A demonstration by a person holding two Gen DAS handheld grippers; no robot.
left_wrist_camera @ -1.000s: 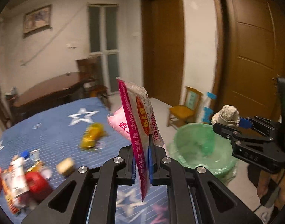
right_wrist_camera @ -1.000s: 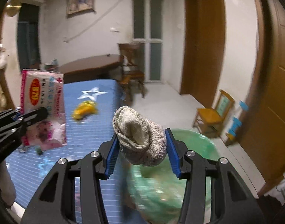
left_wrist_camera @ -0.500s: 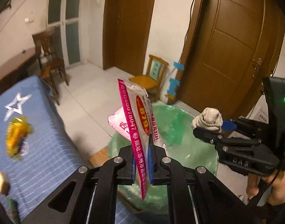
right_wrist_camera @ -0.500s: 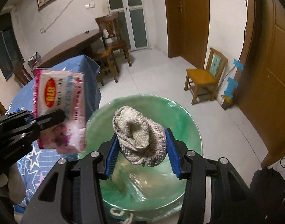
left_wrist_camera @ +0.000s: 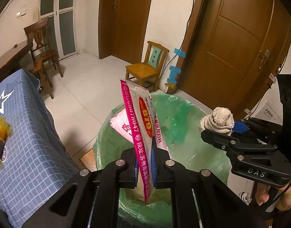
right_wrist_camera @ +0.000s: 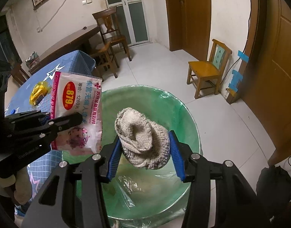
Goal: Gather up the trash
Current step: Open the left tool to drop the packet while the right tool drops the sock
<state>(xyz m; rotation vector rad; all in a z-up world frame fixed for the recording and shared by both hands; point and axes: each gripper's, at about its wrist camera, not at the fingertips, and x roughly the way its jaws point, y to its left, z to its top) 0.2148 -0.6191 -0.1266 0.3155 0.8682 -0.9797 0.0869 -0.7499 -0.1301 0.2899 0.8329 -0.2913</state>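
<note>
Two grippers hang over the lined bin [right_wrist_camera: 191, 117]: the left gripper [left_wrist_camera: 144, 168] pinches a packet [left_wrist_camera: 143, 125], the right gripper [right_wrist_camera: 145, 159] clamps a rag [right_wrist_camera: 141, 138]. The packet sits near the rim and, being light and flat, may drift out onto the floor.

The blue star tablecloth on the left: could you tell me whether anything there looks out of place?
Yes: a crumpled yellow wrapper lies loose on the blue tablecloth, while the green-lined bin stands beside the table.

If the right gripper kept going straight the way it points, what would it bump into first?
Probably the green liner inside the bin: the right gripper, holding a rag, points down into its mouth. Depth is uncertain.
</note>
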